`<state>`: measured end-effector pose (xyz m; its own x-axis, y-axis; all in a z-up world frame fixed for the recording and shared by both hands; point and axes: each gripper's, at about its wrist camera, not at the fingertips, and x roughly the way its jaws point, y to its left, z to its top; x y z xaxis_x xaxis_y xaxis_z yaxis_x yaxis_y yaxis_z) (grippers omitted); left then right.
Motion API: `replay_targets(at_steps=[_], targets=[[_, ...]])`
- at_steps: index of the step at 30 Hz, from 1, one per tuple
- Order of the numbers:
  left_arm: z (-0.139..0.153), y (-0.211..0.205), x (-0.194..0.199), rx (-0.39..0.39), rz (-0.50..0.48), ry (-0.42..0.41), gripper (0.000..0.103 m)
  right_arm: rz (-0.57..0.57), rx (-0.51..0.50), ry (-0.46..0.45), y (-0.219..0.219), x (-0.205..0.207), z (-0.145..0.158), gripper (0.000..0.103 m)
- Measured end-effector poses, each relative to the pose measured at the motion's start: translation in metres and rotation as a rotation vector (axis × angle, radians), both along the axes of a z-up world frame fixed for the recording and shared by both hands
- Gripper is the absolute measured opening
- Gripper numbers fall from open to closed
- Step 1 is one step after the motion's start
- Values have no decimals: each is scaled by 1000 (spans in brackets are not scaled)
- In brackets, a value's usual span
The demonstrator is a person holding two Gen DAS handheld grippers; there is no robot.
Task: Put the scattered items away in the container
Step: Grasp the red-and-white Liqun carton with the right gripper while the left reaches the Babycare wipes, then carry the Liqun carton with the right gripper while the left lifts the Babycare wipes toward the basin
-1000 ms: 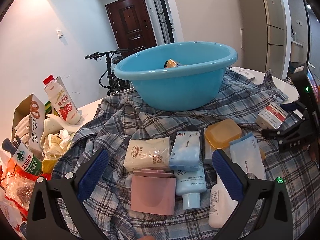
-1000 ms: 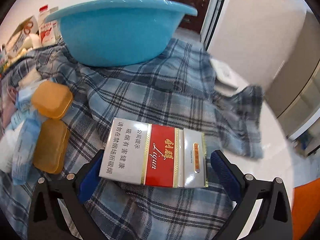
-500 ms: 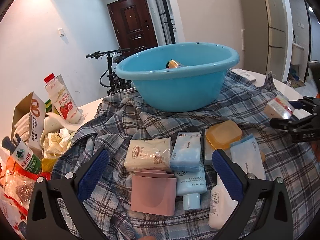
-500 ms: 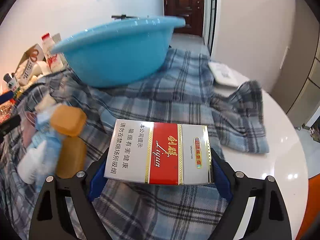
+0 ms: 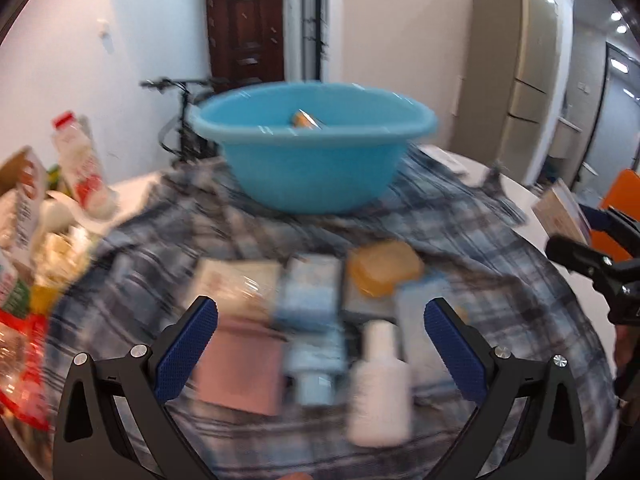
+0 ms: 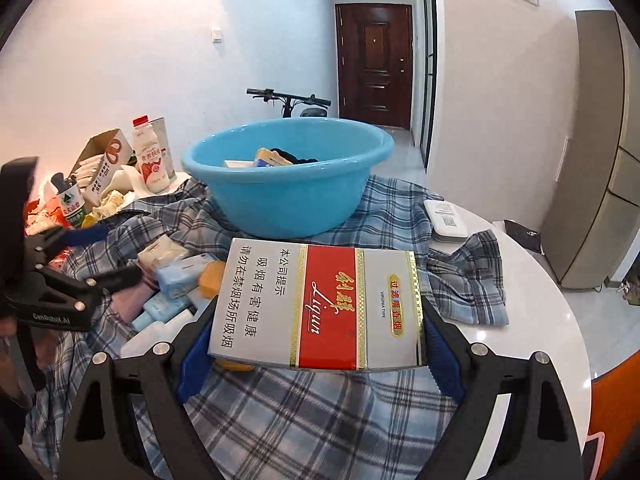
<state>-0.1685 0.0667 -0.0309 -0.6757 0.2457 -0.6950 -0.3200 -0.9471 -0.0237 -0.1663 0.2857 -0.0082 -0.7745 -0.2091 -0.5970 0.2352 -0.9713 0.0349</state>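
Note:
My right gripper (image 6: 316, 354) is shut on a red and silver cigarette carton (image 6: 320, 306), held in the air in front of the blue basin (image 6: 288, 184). The carton also shows at the right edge of the left wrist view (image 5: 562, 216). The basin (image 5: 316, 160) holds a few items. My left gripper (image 5: 320, 340) is open and empty above scattered items on the plaid cloth: a pink case (image 5: 238, 368), a white bottle (image 5: 380, 380), a blue pack (image 5: 310, 294), an amber soap box (image 5: 382, 272), a beige packet (image 5: 236, 284).
A milk bottle (image 6: 151, 166), a carton box (image 6: 106, 160) and snack bags (image 5: 20, 340) crowd the table's left side. A white device (image 6: 446, 220) lies on the white table at the right. A bicycle (image 6: 296, 104) and a door stand behind.
My right gripper has lifted the cigarette carton off the cloth and raised it higher, level with the basin. My left gripper is moving, its view blurred, and stays open.

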Motion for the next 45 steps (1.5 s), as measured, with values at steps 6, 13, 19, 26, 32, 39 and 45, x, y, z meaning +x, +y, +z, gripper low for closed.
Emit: replay_targets(at_steps=[6,13,19,26,32,39,45], targets=[[-19,51,2,-86,-52,-1,103,-36,-35,3,27,13,-6,91],[-38,74,-9,-93,-57,-70,103,-45,-59,0,46,23,-13,91],[-46,83,-14,-110,-56,-90,86,-42,-72,0,51,23,-16,91],[-45,85,-11,-53,-91,-98,43,-40,-68,-10,49,24,-21,91],[-44,86,-9,-42,-95,-102,38,-41,-64,-14,47,27,-22,91],[-27,73,-1,-14,-70,-62,38,-45,-49,-11,43,29,-21,91],[0,53,11,13,-24,16,38,-24,-18,14,24,32,-10,91]])
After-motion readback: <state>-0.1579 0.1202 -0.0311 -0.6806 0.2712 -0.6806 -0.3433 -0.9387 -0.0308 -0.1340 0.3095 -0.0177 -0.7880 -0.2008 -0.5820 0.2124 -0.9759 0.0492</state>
